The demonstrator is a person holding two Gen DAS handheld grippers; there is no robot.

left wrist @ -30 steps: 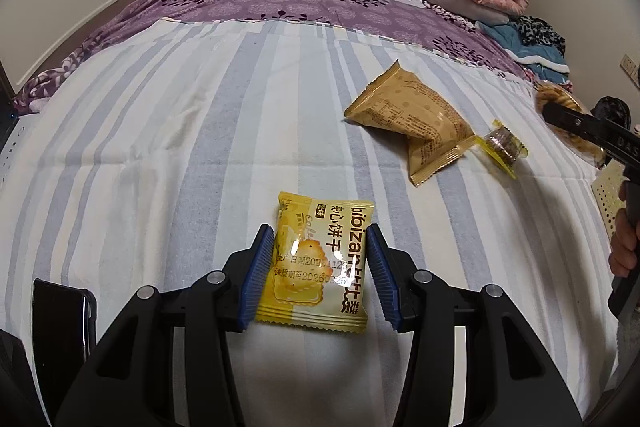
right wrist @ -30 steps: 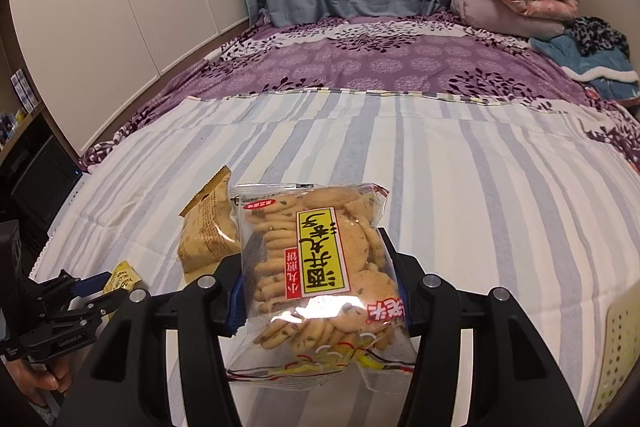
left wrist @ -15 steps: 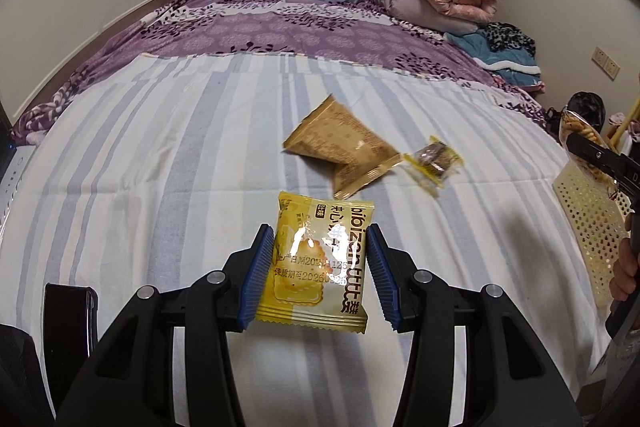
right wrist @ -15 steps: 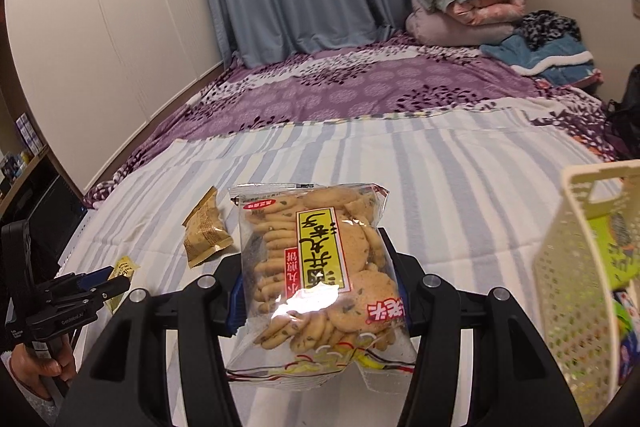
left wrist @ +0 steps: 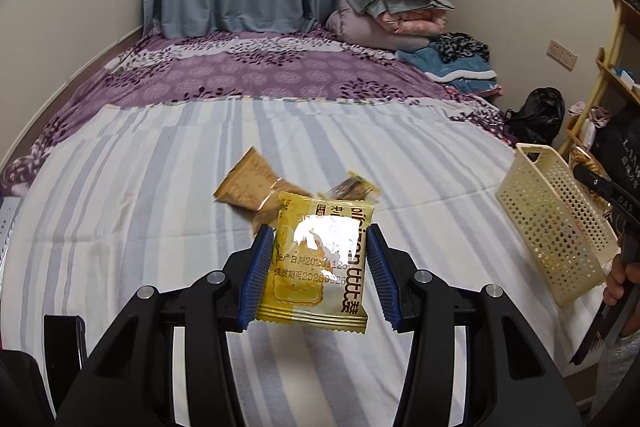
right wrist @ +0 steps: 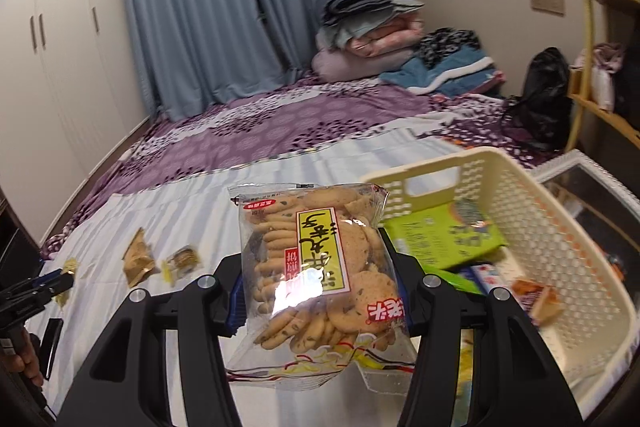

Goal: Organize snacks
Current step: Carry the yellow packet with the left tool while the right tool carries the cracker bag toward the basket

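Note:
My left gripper [left wrist: 318, 273] is shut on a yellow biscuit packet [left wrist: 316, 263] and holds it above the striped bed sheet [left wrist: 140, 187]. My right gripper [right wrist: 320, 291] is shut on a clear bag of cookies [right wrist: 320, 267], held just left of a cream perforated basket [right wrist: 532, 211]. The basket holds a green packet [right wrist: 444, 235] and other snacks. A brown packet [left wrist: 248, 183] and a small clear-wrapped snack [left wrist: 352, 187] lie on the sheet beyond the yellow packet. The basket also shows at the right of the left wrist view [left wrist: 548, 215].
A purple floral blanket [left wrist: 260, 71] covers the far bed, with folded bedding [left wrist: 392, 7] stacked by the blue curtain. White wardrobe doors [right wrist: 60, 47] stand at left. A wooden shelf [right wrist: 600, 75] and black bag [right wrist: 548, 95] sit at right.
Both grippers have lifted and swung to the right with their packets. The basket has come into view close beside the cookie bag.

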